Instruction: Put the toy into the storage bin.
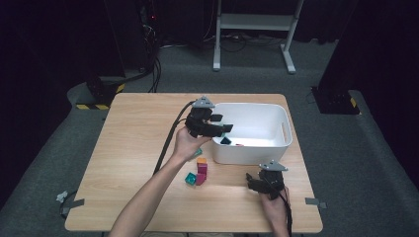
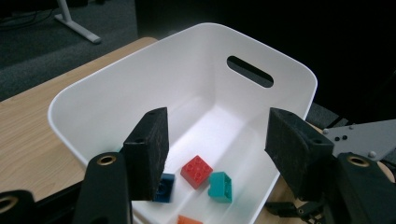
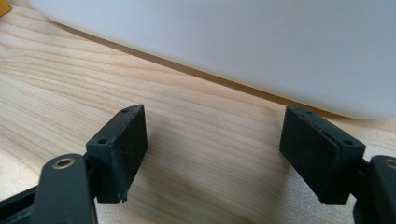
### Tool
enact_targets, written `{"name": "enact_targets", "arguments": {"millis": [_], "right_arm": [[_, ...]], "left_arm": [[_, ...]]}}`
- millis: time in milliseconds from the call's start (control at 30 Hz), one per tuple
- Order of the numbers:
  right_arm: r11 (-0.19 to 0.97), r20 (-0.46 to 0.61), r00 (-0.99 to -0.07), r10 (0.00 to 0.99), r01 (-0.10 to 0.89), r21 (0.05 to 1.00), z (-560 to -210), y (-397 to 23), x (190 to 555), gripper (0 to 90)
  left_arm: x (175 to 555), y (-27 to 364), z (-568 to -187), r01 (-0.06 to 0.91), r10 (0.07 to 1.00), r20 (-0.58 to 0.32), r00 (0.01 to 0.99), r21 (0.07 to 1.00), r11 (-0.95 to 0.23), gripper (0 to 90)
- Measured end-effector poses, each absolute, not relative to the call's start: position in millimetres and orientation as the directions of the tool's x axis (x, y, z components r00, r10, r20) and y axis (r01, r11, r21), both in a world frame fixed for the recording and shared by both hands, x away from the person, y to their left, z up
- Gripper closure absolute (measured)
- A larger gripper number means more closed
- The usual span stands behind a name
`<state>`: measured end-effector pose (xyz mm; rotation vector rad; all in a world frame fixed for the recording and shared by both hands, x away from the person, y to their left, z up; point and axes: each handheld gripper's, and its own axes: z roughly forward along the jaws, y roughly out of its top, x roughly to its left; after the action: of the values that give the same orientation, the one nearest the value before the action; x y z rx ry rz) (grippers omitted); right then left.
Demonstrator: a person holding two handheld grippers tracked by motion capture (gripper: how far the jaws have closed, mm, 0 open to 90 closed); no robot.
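The white bin [image 2: 93, 100] holds red [image 2: 196, 171], teal [image 2: 220, 186], blue [image 2: 163, 188] and orange [image 2: 189, 219] blocks. Both the left gripper [image 2: 219, 140] and the right gripper [image 3: 212, 149] are wide and hold nothing.

A white plastic bin [image 1: 276, 143] stood on the right half of the light wooden surface [image 1: 133, 143], toward the far edge. Inside it, on the bottom, lay a red studded block [image 2: 196, 171], a teal block [image 2: 220, 186] just to its right, a dark blue block [image 2: 163, 188] to its left, and an orange block [image 2: 189, 219] nearer than all three. The left claw [image 1: 220, 125] hung over the bin's left rim. On the surface before the bin's left corner sat a small stack of blocks [image 1: 201, 170], with a teal cube [image 1: 190, 178] touching it on the left. The right claw [image 1: 253, 183] rested on the surface just before the bin's near wall.
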<state>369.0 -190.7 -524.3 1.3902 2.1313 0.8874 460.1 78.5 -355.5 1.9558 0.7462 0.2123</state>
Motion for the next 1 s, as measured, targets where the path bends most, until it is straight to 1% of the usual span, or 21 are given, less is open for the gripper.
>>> {"name": "enact_targets", "arguments": {"millis": [133,300,600,833,1000], "right_arm": [[0.287,-0.018,-0.395,0.918,0.634,0.718,-524.3,-190.6,369.0,23.0],[0.287,-0.018,-0.396,0.918,0.634,0.718,-524.3,-190.7,369.0,23.0],[0.287,-0.018,-0.396,0.918,0.634,0.718,-524.3,-190.6,369.0,23.0],[0.286,-0.017,-0.395,0.918,0.634,0.718,-524.3,-190.6,369.0,23.0],[0.287,-0.018,-0.395,0.918,0.634,0.718,-524.3,-190.6,369.0,23.0]], "left_arm": [[455.7,93.4,-356.7,0.413,0.6,-0.158,0.785,0.855,-0.315,37.3],[451.5,119.6,-356.7,0.419,0.63,-0.179,0.756,0.871,-0.255,34.4],[443.3,145.6,-362.8,0.431,0.665,-0.183,0.724,0.873,-0.228,31.8],[436.9,160.4,-378.6,0.449,0.689,-0.176,0.703,0.861,-0.239,30.9],[433.1,172.4,-390.4,0.47,0.705,-0.191,0.683,0.854,-0.224,30.8]]}}
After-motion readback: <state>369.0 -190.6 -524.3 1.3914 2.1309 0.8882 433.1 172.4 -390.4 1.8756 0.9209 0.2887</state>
